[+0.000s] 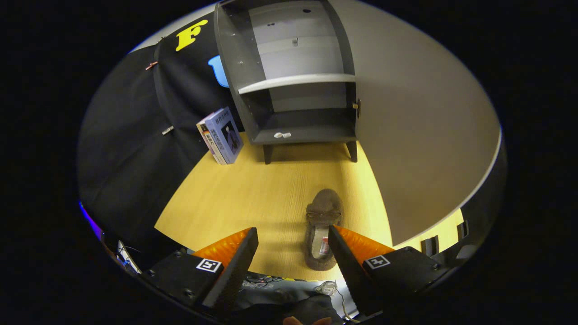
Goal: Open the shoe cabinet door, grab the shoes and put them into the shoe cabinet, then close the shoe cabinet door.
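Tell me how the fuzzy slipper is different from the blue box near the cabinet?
The slipper lies flat on the wooden floor between the open hand-held gripper's fingers; the box stands tilted beside the cabinet. The slipper is brown and furry; the box is blue and smooth. Both sit outside the cabinet.

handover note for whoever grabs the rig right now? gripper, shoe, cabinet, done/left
Gripper: fingers open, holding nothing, angled down at the wooden floor.
Slipper: lying on the floor just ahead of the fingers, close by the right finger, toe toward the cabinet; not gripped.
Shoe cabinet: beyond the slipper; its door is swung wide open to the right. The bottom shelf holds only a small white item.
A boxed item leans beside the cabinet.
Done: door opened.
Left: grab slipper, place inside, close door.
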The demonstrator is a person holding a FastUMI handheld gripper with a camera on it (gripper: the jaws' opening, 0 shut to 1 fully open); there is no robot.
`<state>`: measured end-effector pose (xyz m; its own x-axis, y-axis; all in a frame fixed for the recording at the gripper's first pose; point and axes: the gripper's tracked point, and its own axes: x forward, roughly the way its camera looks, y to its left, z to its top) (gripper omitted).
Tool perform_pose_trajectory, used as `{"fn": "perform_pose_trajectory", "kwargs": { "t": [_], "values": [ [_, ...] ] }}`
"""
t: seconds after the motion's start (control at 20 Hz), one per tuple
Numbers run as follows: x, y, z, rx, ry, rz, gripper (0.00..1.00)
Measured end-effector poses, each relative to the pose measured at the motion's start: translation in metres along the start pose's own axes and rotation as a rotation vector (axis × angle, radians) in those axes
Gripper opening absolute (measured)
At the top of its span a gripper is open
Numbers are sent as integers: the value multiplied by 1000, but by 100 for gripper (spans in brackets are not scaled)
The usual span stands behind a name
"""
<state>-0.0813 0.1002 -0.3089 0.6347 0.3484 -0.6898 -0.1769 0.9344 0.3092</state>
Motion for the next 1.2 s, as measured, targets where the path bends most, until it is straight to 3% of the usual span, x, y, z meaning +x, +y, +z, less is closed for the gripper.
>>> {"fn": "perform_pose_trajectory", "kwargs": {
  "t": [0.3,0.5,0.65,0.75,0.85,0.95,1.05,1.2],
  "values": [
    [84,-16,-54,20,101,-49,99],
    [130,-22,-59,72,86,-73,98],
    [164,-31,-49,69,50,-125,81],
    [182,-43,-36,68,2,-181,78],
    [191,-60,-29,60,-40,-250,50],
    [191,-57,-24,95,-50,-225,23],
    [192,-56,-25,103,-44,-220,7],
    [181,-59,-19,64,-43,-233,7]
  ]
}}
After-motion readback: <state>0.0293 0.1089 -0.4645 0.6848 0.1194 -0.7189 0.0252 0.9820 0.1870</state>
